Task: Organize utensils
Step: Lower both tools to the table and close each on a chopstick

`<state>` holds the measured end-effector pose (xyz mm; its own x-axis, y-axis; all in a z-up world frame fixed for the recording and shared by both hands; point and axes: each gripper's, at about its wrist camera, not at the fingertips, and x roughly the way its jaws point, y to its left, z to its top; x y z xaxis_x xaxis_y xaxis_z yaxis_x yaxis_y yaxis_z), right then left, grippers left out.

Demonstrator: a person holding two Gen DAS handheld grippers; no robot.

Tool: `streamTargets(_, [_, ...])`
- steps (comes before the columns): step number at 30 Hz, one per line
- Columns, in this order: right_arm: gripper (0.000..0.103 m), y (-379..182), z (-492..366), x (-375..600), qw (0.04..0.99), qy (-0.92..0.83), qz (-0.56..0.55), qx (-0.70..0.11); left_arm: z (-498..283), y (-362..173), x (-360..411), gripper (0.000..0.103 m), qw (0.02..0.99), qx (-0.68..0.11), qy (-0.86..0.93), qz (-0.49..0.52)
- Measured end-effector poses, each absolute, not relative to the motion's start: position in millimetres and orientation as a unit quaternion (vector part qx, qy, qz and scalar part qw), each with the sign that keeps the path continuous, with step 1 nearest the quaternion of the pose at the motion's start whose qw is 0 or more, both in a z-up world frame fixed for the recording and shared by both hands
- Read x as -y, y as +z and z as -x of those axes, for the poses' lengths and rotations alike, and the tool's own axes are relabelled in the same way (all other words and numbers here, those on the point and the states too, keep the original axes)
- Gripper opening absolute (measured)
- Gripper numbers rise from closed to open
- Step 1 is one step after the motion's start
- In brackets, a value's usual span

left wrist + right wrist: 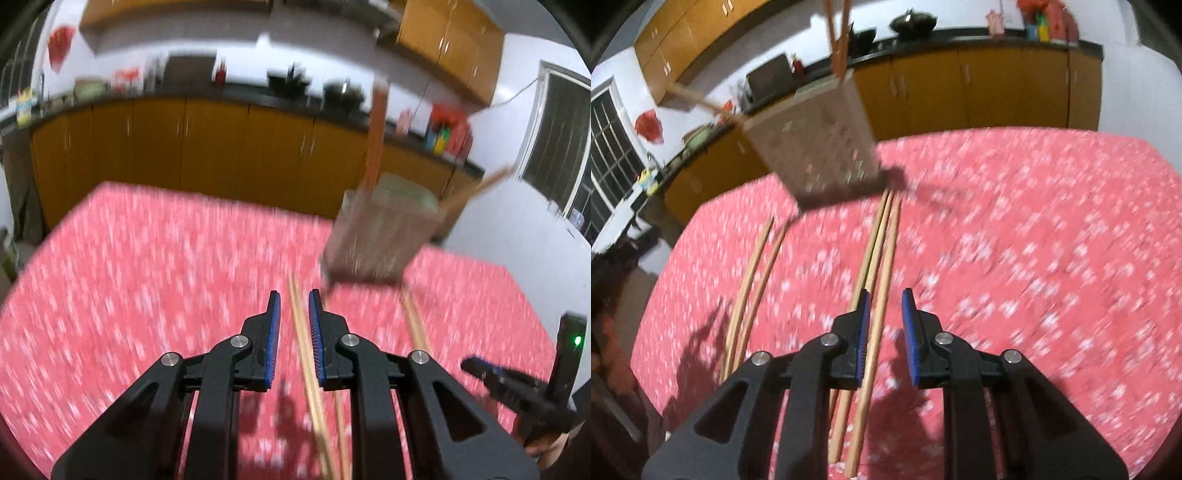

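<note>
Utensil holder [816, 144], chopsticks [837, 44] standing inside

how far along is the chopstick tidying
Done: a few chopsticks already stand in the holder. In hand: nothing gripped; the left gripper and right gripper hang over loose chopsticks, pads not pressing. Left: two bundles on the red tablecloth, including another pair.

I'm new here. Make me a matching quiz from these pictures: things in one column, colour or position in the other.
1 tablecloth
2 cupboards
3 loose chopsticks
4 holder

A lying flat on the cloth
B red with white flecks
C standing, sticks poking out
D orange-brown

Pairs: 1-B, 2-D, 3-A, 4-C
</note>
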<state>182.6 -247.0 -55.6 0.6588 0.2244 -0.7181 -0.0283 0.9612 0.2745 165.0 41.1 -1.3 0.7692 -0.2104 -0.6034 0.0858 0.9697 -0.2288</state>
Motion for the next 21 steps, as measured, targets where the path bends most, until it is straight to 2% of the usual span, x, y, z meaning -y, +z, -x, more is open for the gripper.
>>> streamTargets(5, [0.018, -78, -183, 230, 0.893, 0.069, -0.094, -0.435, -161, -44, -42, 0.016, 0.913, -0.382, -0.086, 0.115])
streamTargets(6, [0.016, -84, -185, 227, 0.889, 0.061, -0.082, -0.446, -160, -47, -40, 0.016, 0.911, -0.386, -0.088, 0.117])
streamTargets(7, [0.009, -87, -183, 228, 0.891, 0.058, -0.077, -0.444, -159, -51, -38, 0.016, 0.909, -0.391, -0.09, 0.116])
streamTargets(10, [0.008, -88, -184, 236, 0.898, 0.021, -0.056, -0.436, -154, -61, -31, 0.016, 0.902, -0.403, -0.103, 0.115])
streamTargets(14, [0.008, -88, -186, 262, 0.899, -0.02, -0.084, -0.429, -153, -68, -21, 0.016, 0.897, -0.413, -0.118, 0.105])
streamTargets(21, [0.008, -88, -181, 265, 0.902, -0.021, -0.079, -0.424, -157, -83, -7, 0.014, 0.89, -0.439, -0.105, 0.069])
